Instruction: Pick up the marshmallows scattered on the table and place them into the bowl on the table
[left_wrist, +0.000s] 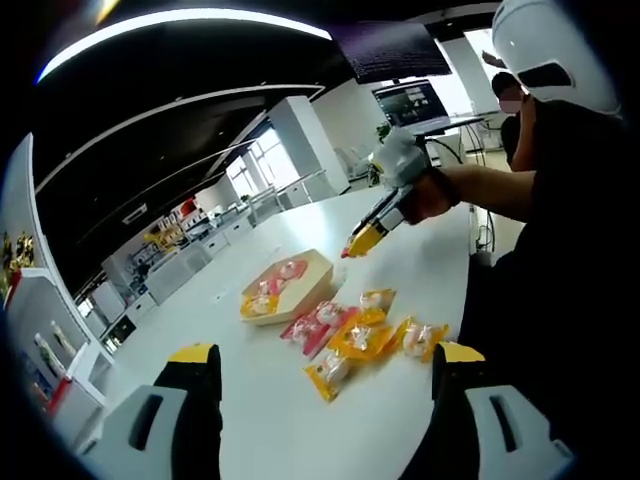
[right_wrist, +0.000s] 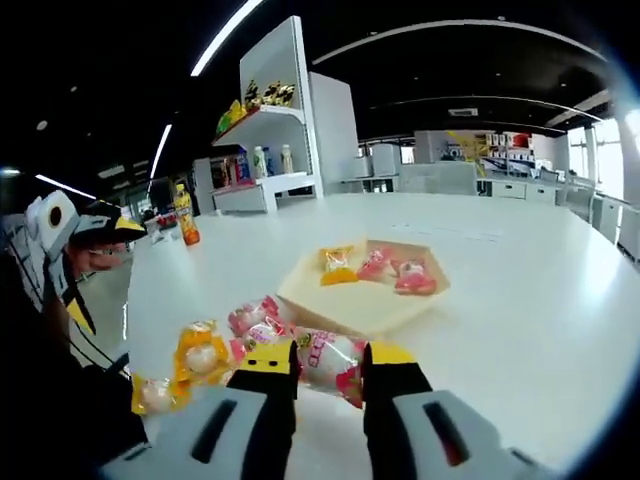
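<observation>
One pink marshmallow pack (right_wrist: 325, 362) sits btwn right gripper (right_wrist: 330, 360) jaws, narrowed; left gripper (left_wrist: 325, 358) jaws wide.

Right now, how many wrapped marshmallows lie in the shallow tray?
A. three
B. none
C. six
A: in the right gripper view the tray holds one orange packet and two pink packets; the rest lie on the table.
</observation>
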